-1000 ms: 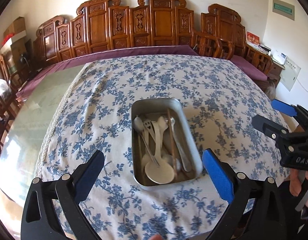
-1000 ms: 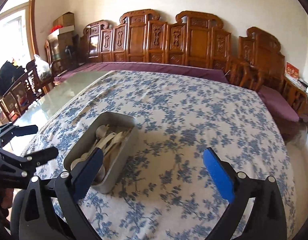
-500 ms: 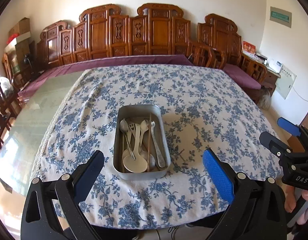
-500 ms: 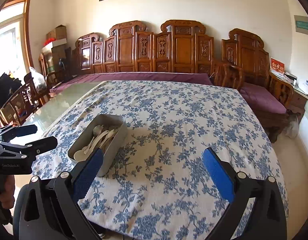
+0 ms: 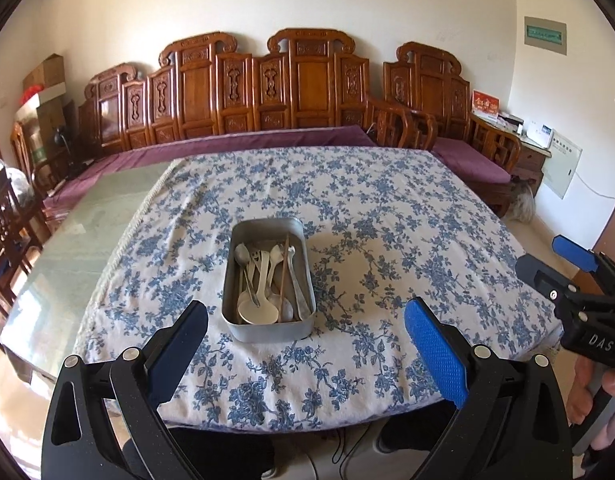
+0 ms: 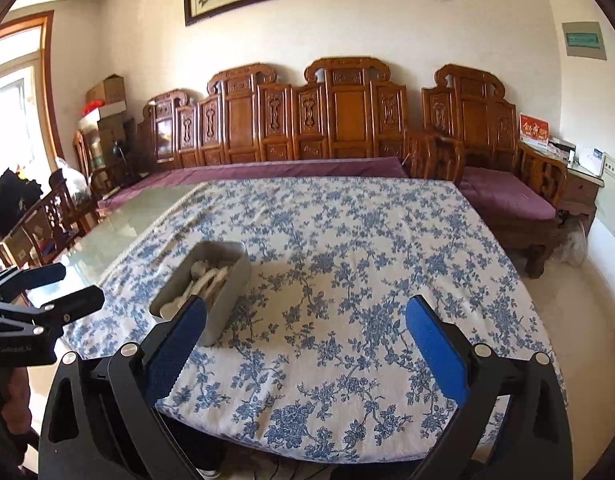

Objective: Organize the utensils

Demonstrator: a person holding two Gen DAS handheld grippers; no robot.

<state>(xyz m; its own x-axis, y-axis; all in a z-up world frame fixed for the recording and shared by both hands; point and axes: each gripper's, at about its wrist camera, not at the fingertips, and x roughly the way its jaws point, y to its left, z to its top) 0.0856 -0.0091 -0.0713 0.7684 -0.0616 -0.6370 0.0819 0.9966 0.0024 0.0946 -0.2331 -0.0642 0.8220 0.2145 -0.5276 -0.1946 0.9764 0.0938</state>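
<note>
Though earlier closer, metal tray (image 5: 267,326) farther.

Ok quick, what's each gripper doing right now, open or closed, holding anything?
Left gripper: open, holding nothing.
Right gripper: open, holding nothing.

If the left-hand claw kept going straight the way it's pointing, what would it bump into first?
Probably the metal tray of utensils, centred between the open left gripper fingers on the floral tablecloth. Depth is hard to judge.
</note>
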